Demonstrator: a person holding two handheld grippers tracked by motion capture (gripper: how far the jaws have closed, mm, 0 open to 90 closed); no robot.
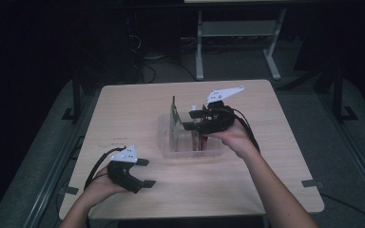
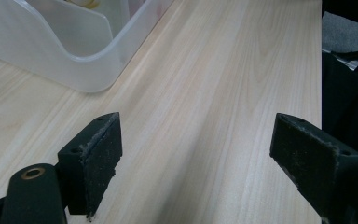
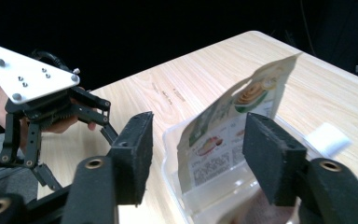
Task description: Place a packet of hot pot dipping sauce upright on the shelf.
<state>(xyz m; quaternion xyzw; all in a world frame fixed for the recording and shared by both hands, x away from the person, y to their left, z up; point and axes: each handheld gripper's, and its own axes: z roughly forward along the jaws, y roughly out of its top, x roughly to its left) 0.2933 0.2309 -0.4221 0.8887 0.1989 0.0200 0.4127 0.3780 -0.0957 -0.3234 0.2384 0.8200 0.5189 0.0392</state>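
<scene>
- Pale wooden table (image 1: 123, 109) in a dark room, a person's two forearms coming in from the near edge, each hand holding a black two-jaw gripper.
- A clear plastic rectangular bin (image 1: 168, 142) sits near the middle of the table; in the left gripper view its rounded translucent corner (image 2: 88, 70) lies up and to the left of the jaws.
- A flat printed food pouch, green and white with a picture of a dish on it (image 3: 233, 126), stands upright in the bin, leaning against the wall at its left end; from the high view it is seen edge-on as a thin green sheet (image 1: 174, 116) rising above the rim.
- The right gripper (image 1: 189, 119) hovers over the bin, pointing toward the pouch. Its jaws stand partly apart, and the pads (image 3: 272, 158) press on nothing; the pouch stands beyond them, not gripped.
- A small white block (image 3: 327, 139) lies on the table just beside the bin's far side.
- The left gripper (image 1: 145, 172) rests low over the near left part of the table, well apart from the bin. Its jaws are spread wide with bare tabletop between them and nothing held.
- Seen from the right gripper view, the left gripper (image 3: 39, 116) shows its grey three-cornered plate on top.
</scene>
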